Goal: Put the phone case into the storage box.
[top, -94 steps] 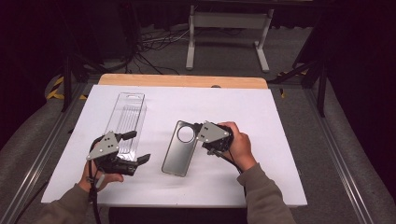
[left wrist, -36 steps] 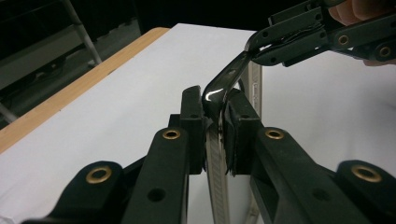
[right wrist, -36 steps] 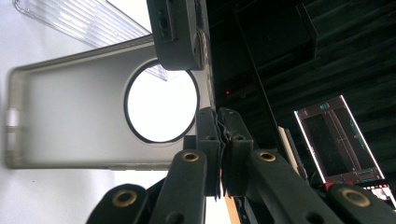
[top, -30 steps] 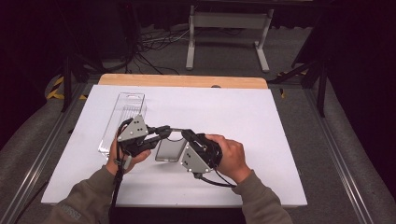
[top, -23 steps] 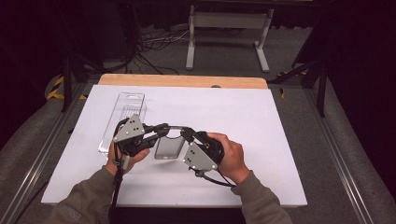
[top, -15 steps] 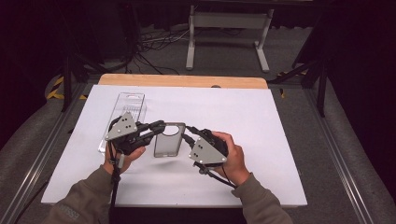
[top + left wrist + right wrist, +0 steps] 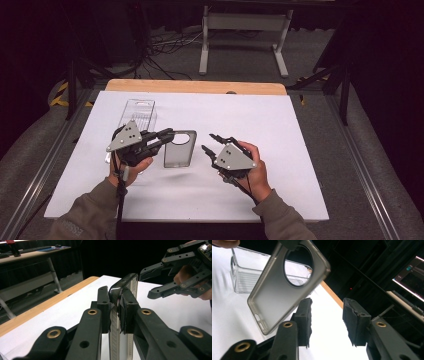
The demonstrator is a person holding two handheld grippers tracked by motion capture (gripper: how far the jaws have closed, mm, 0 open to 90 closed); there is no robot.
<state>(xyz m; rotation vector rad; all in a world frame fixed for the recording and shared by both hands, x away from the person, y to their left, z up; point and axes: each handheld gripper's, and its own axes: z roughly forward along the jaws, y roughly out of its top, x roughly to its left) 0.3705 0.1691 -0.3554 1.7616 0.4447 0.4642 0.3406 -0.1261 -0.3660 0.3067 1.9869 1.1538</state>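
- Left gripper (image 7: pixel 167 134) pinches the phone case (image 7: pixel 179 149) by one edge, held over the table (image 7: pixel 300 130) near the clear box (image 7: pixel 137 112).
- Right gripper (image 7: pixel 212 143) has just been opening, jaws spread, nothing between them.
- Risk imo: thin edge grip, so case could pivot or slip out.

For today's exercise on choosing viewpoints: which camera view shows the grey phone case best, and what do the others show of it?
The right gripper view: the phone case shows its whole face and round cutout. The high view shows it small, pinched at one edge by the left gripper. The left gripper view shows it edge-on between the fingers.
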